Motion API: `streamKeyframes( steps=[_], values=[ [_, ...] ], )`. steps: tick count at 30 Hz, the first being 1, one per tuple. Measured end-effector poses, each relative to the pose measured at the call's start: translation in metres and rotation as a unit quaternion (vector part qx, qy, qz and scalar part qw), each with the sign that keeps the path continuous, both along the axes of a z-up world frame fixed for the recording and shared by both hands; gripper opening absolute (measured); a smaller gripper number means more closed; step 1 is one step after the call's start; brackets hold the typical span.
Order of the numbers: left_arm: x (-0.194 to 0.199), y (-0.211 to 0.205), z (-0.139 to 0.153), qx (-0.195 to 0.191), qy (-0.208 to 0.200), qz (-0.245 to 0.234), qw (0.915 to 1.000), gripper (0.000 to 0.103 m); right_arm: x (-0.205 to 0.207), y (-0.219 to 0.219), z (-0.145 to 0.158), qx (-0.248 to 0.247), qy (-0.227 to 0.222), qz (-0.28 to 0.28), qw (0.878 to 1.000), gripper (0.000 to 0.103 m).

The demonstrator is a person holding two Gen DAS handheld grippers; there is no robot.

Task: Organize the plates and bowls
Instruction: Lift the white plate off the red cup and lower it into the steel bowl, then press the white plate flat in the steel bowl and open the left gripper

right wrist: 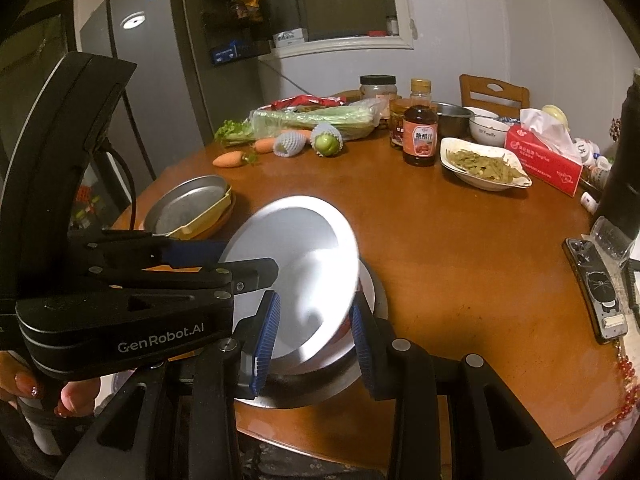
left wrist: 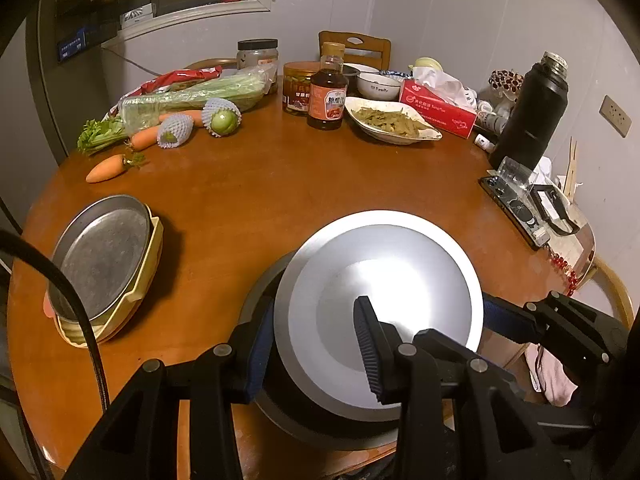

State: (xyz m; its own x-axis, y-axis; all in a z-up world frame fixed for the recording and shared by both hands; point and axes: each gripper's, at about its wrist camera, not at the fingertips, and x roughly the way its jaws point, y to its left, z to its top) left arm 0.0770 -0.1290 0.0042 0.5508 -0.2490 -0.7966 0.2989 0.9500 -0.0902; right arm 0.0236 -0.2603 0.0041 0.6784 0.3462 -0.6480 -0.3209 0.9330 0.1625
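Observation:
A shiny steel plate [left wrist: 380, 280] is tilted above a stack of bowls and plates [left wrist: 320, 420] at the table's near edge. My left gripper [left wrist: 316, 344] is shut on the plate's near rim. In the right wrist view the same plate [right wrist: 292, 248] is lifted on its left side by the left gripper [right wrist: 256, 272]. My right gripper [right wrist: 314, 336] is open, its fingers on either side of the plate's near edge above the stack [right wrist: 312, 384]. A second stack, a metal tray [left wrist: 100, 256] in a yellow dish [left wrist: 136, 292], sits at the left.
On the round wooden table [left wrist: 260, 184] stand a dish of green beans [left wrist: 392, 122], a sauce bottle [left wrist: 328, 92], jars, white bowls [left wrist: 378, 84], a red tissue box [left wrist: 438, 106], carrots and celery [left wrist: 172, 108], a black thermos [left wrist: 532, 112] and a phone [left wrist: 516, 208].

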Motion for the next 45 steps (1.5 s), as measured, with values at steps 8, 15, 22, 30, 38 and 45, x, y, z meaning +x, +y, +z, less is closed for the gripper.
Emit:
streamKeyframes(
  steps=[8, 15, 22, 30, 38, 45],
  values=[
    [-0.001, 0.002, -0.001, 0.0, 0.002, 0.001, 1.0, 0.039, -0.001, 0.003, -0.001, -0.004, 0.0, 0.005, 1.0, 0.038],
    [0.001, 0.002, -0.004, 0.003, 0.008, -0.001, 1.0, 0.039, 0.001, 0.005, -0.005, -0.006, 0.007, 0.003, 1.0, 0.038],
    [0.002, 0.003, -0.007, 0.003, 0.011, -0.001, 0.9999, 0.04, 0.003, 0.007, -0.009, -0.015, 0.009, -0.002, 1.0, 0.04],
    [0.002, 0.006, -0.009, 0.002, 0.016, -0.001, 0.9999, 0.04, 0.003, 0.007, -0.009, -0.019, 0.008, -0.004, 1.0, 0.042],
    [0.002, 0.011, -0.01, 0.001, 0.017, 0.005, 0.9998, 0.04, 0.004, 0.005, -0.01, -0.029, 0.008, -0.015, 0.999, 0.047],
    [0.002, 0.012, -0.012, 0.006, 0.019, 0.006, 0.9998, 0.04, 0.004, 0.001, -0.009, -0.031, 0.003, -0.027, 0.999, 0.048]
  ],
)
